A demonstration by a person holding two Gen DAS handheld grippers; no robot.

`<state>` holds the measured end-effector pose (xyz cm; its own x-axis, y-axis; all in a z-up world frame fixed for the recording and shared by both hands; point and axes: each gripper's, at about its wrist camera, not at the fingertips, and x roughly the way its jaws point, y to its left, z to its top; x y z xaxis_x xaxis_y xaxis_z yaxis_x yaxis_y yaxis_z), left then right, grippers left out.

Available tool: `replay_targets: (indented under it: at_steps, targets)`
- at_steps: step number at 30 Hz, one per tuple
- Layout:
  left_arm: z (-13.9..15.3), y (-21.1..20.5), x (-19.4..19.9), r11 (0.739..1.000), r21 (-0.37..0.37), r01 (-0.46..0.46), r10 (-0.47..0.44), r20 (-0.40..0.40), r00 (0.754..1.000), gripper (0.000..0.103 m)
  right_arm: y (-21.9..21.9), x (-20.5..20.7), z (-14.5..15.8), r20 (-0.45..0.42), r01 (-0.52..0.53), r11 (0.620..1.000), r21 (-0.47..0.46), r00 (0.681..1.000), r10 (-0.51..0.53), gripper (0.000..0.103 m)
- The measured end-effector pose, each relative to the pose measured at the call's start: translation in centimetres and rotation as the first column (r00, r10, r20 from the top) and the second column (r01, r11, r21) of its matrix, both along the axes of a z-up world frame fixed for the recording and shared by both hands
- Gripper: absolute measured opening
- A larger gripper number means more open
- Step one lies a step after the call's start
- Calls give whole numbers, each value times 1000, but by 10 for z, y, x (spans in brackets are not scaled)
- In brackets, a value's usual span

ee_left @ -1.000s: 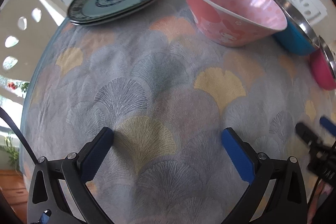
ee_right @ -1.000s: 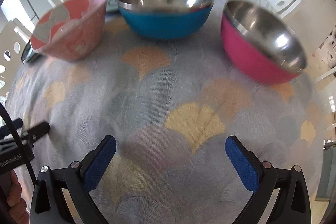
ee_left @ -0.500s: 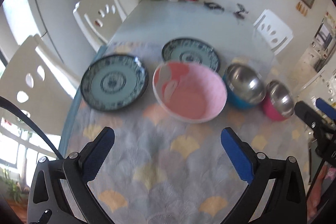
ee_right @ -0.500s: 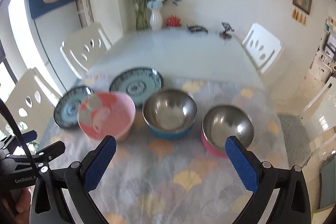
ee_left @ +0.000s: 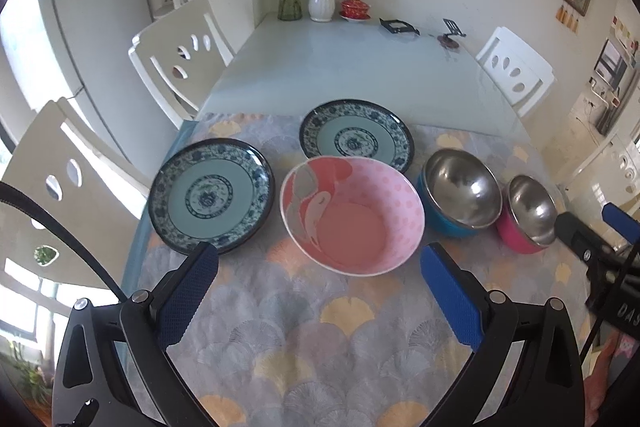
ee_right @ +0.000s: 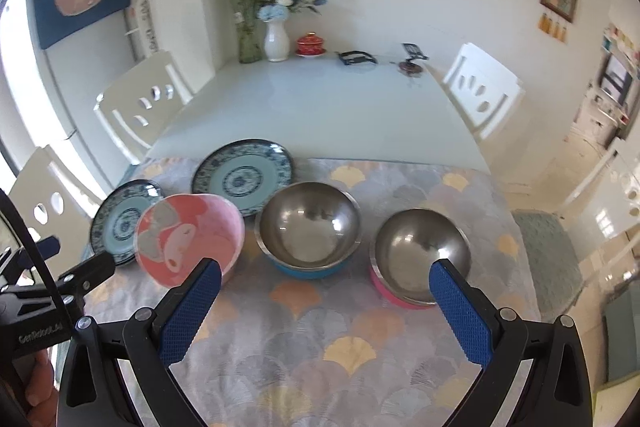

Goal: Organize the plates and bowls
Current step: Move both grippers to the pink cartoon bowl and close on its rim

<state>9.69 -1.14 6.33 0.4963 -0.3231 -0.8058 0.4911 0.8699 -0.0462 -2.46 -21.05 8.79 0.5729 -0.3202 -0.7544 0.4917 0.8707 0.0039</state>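
Both pairs of jaws are standing wide apart and gripping nothing, each gripper hovering above the near end of the fan-patterned tablecloth (ee_left: pixel 304 311). Ahead of the left gripper (ee_left: pixel 320 291), the pink flamingo bowl (ee_left: pixel 352 215) is sitting almost between the lines of its blue pads (ee_left: pixel 188 299), just beyond their tips and leaning a little on the cloth. Off to the left of that gripper's jaws, the near blue-and-white plate (ee_left: pixel 212 195) is lying flat, its front rim slipping behind the left pad's tip. Farther ahead, past the pink bowl, the second blue-and-white plate (ee_left: pixel 356 137) is resting at the cloth's far edge. To the right of the left jaws, the blue steel-lined bowl (ee_left: pixel 460 195) and the pink steel-lined bowl (ee_left: pixel 528 215) are sitting side by side, near each other but whether touching I cannot tell. The right gripper (ee_right: pixel 324 303) is looking over the same row: the blue steel-lined bowl is lying straight ahead between its jaws, the pink steel-lined bowl is showing just behind its right pad, and the flamingo bowl is peeking out past its left pad. Beyond everything, the pale glass tabletop (ee_right: pixel 312 111) is stretching away toward a white vase of flowers (ee_right: pixel 277 41) and white chairs (ee_right: pixel 484 91).
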Motion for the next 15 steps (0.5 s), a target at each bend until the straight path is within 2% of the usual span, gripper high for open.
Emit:
replay_targets:
  at_steps: [3, 7, 11, 15]
  targets:
    - [-5, 0, 0, 1000, -3, -1, 1, -13, 1000, 101, -11, -5, -2, -6, 32, 999, -1, 999, -32, 103]
    - [-11, 9, 6, 999, -42, -23, 20, -68, 997, 101, -27, -11, -9, -11, 72, 996, 52, 997, -72, 103]
    - [-14, 17, 9, 997, -63, -52, 47, -89, 995, 101, -30, -12, -15, -11, 73, 994, 79, 997, -73, 103]
    - [-18, 15, 10, 998, -48, -47, 42, -86, 995, 100, -25, -10, -20, -11, 52, 995, 90, 999, -51, 103]
